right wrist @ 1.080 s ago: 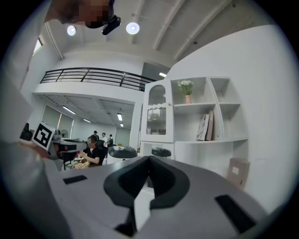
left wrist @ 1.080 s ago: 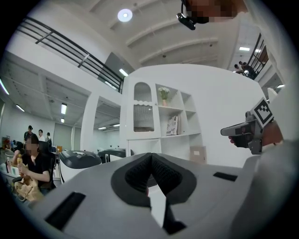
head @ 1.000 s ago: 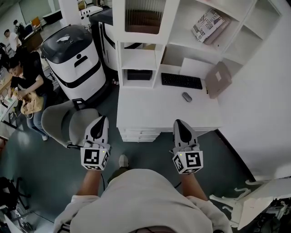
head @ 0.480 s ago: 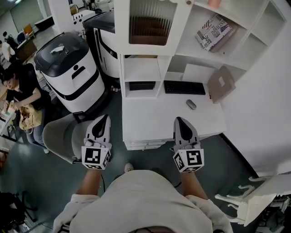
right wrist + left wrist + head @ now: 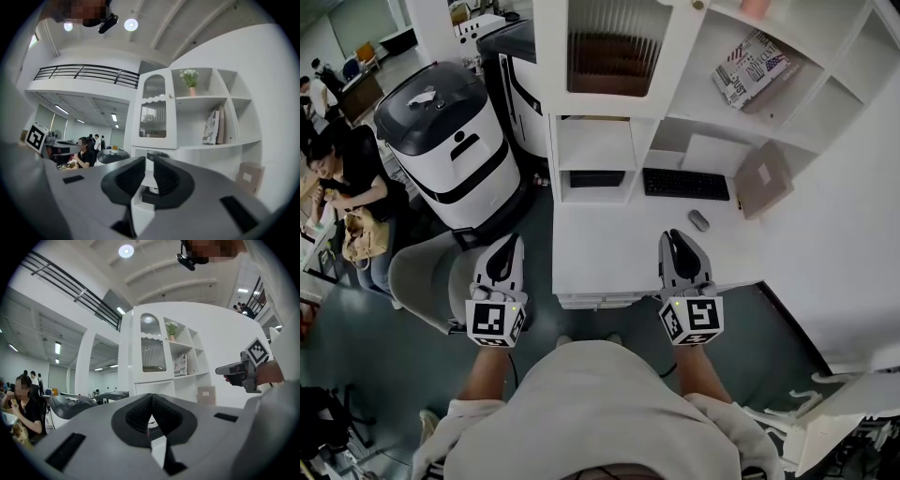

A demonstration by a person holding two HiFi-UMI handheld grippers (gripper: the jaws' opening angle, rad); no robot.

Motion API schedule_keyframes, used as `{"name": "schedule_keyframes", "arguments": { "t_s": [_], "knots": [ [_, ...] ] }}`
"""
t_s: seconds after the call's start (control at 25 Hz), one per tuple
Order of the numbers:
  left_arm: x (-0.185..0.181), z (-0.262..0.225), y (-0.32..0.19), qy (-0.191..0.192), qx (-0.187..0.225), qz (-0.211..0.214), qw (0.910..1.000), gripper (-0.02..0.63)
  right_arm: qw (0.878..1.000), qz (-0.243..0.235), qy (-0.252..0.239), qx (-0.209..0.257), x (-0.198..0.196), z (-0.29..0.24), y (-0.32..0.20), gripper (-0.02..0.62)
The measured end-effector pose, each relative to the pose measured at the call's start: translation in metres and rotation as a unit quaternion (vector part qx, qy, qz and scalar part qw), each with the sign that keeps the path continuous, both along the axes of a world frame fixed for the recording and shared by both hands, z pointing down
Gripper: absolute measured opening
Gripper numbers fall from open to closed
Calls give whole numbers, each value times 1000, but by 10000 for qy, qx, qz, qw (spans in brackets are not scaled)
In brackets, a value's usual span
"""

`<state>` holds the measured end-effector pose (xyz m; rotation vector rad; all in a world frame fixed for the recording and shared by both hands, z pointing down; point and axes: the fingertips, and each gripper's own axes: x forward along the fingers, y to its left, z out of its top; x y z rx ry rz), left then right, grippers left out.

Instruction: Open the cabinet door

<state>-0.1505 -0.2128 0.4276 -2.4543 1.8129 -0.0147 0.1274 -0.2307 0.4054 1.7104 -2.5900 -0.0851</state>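
The white cabinet door [image 5: 614,47], with a ribbed glass pane and a small round knob [image 5: 698,5] at its right edge, stands closed on the shelf unit above the desk. It also shows in the left gripper view as the cabinet door [image 5: 153,350] and in the right gripper view as the cabinet door [image 5: 154,112]. My left gripper [image 5: 514,246] is level in front of the desk's left corner, far short of the door, its jaws shut and empty. My right gripper [image 5: 675,239] hangs over the desk's front edge. Its jaws have just been opening to a narrow gap with nothing between them.
On the white desk [image 5: 619,253] lie a keyboard [image 5: 684,184], a mouse [image 5: 698,220] and a leaning brown box [image 5: 764,178]. A grey chair [image 5: 431,272] and two black-and-white machines [image 5: 450,141] stand at the left, with a seated person [image 5: 347,169] beyond. A magazine [image 5: 750,66] rests on a shelf.
The person has stepped toward the desk, so the cabinet and the desk look nearer. Both grippers have come forward side by side; the right one now reaches over the desk's front edge.
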Motion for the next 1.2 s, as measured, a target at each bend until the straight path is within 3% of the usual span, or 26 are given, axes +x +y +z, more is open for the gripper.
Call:
{"name": "schedule_keyframes", "arguments": {
  "t_s": [0.24,0.36,1.2],
  "knots": [
    [-1,-4,-5,13,16,-165,9999,-2,10000,48,-67,8,15,-10,1,220],
    [-4,-7,-8,-1,44,-223,9997,-2,9999,132,-104,8,22,-11,3,273],
    [-6,-8,-3,65,98,-269,9996,-2,9971,91,266,705,12,-94,-56,273]
  ]
}}
